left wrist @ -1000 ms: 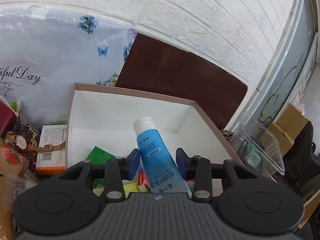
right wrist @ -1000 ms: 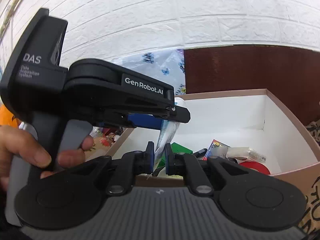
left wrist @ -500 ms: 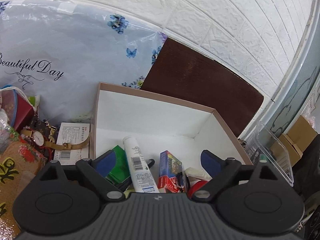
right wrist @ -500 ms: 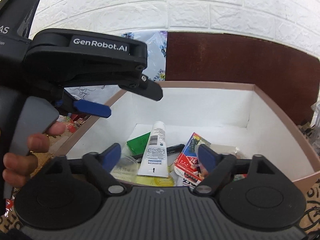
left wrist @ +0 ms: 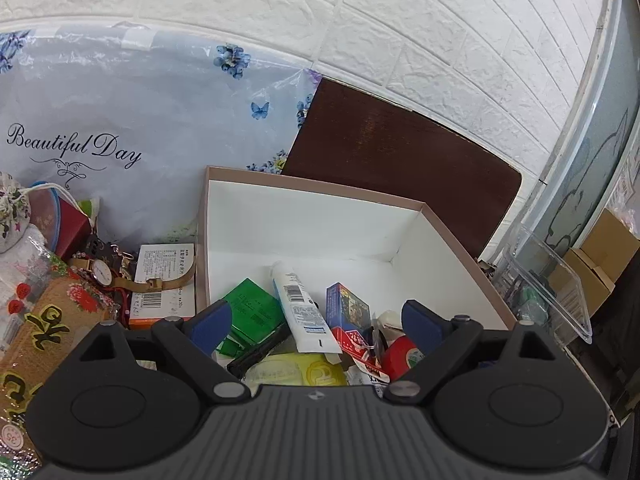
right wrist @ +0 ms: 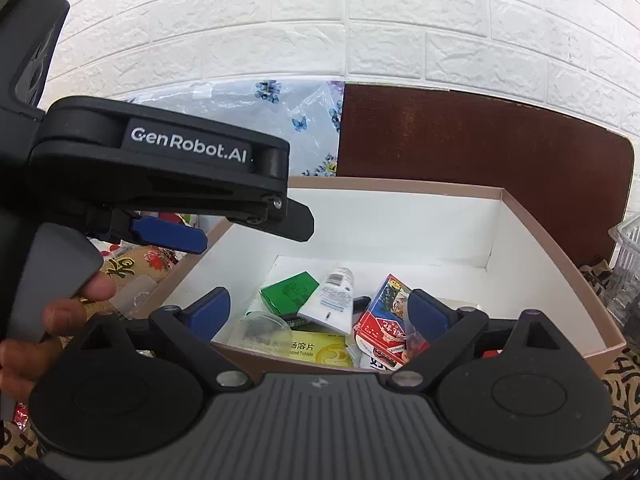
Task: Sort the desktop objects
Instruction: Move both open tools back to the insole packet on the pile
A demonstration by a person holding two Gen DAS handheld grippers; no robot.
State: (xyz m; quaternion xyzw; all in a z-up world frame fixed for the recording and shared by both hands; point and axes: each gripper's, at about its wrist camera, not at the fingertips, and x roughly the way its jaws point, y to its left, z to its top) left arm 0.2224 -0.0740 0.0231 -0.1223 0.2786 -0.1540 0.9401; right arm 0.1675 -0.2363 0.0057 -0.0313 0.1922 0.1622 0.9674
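A white-lined cardboard box (left wrist: 304,224) (right wrist: 520,264) holds several small items. A white and blue tube (left wrist: 298,306) (right wrist: 332,298) lies in it, between a green packet (left wrist: 250,312) (right wrist: 290,292) and a red and blue card pack (left wrist: 346,312) (right wrist: 386,320). A yellow tablet box (left wrist: 296,372) (right wrist: 316,350) and a red tape roll (left wrist: 402,358) lie nearer. My left gripper (left wrist: 316,322) is open and empty above the box's near side. My right gripper (right wrist: 318,312) is open and empty above the box's front rim. The left gripper's body (right wrist: 160,184) shows at the left of the right wrist view.
Left of the box lie an orange-edged medicine box (left wrist: 164,276), a gold-strap watch (left wrist: 102,272), a patterned cloth (left wrist: 48,332) and a red tin (left wrist: 60,220). A floral plastic bag (left wrist: 120,120) and a brown board (left wrist: 400,160) lean on the brick wall. A clear plastic tray (left wrist: 552,284) stands at the right.
Both grippers were shut on the tube a second ago, left on its body, right on its crimped end. Both opened and the tube dropped into the box. Both have since pulled back slightly.
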